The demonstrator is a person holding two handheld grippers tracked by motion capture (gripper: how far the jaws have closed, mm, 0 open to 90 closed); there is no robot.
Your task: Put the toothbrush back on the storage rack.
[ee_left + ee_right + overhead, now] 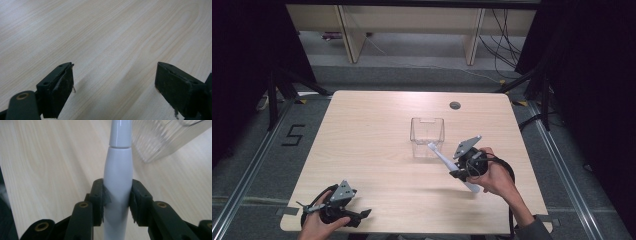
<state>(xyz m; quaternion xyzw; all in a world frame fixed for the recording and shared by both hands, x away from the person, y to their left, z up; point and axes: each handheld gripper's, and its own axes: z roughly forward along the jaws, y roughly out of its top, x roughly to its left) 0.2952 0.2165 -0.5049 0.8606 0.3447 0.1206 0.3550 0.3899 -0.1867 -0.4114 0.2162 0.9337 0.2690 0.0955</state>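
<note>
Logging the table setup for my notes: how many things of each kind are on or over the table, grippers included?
Electric toothbrush, white: 1
Clear plastic container: 1
Handheld grippers: 2, the left gripper and the right gripper
Total: 4

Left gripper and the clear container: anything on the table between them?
No, just bare table between the left gripper and the clear container in the high view; the toothbrush is off toward the right gripper.

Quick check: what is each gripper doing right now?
Left gripper: open, nothing between the jaws.
Right gripper: closed on the white electric toothbrush.
</note>
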